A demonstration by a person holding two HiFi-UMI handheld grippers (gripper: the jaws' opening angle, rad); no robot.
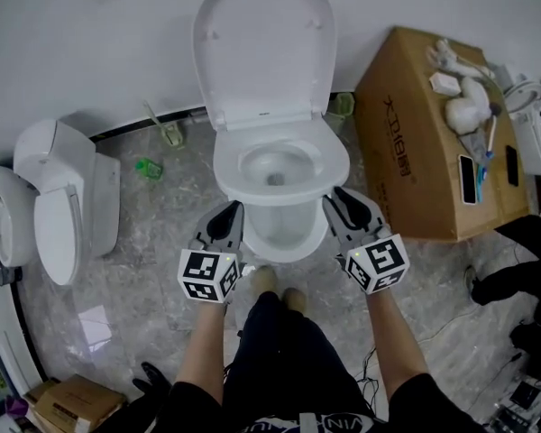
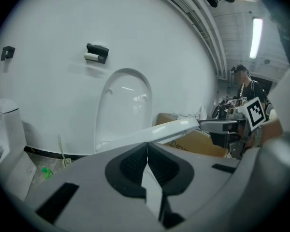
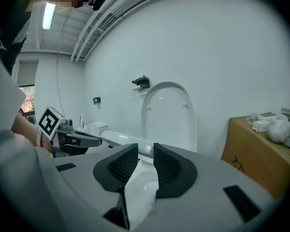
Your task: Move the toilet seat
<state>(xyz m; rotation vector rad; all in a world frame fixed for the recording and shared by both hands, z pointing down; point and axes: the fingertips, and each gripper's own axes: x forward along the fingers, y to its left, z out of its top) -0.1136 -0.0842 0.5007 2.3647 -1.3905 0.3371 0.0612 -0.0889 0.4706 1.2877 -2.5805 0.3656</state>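
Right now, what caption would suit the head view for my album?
Lid up, left tongs shut and right tongs open flank the toilet seat.

Glossy smooth toilet seat (image 1: pixel 330 162), matt cardboard box (image 1: pixel 406 142), polished stone floor (image 1: pixel 153 233).

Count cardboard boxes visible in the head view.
2. A large cardboard box stands right of the toilet, with clutter on top. A smaller box lies on the floor at the lower left corner. Others may be out of frame.
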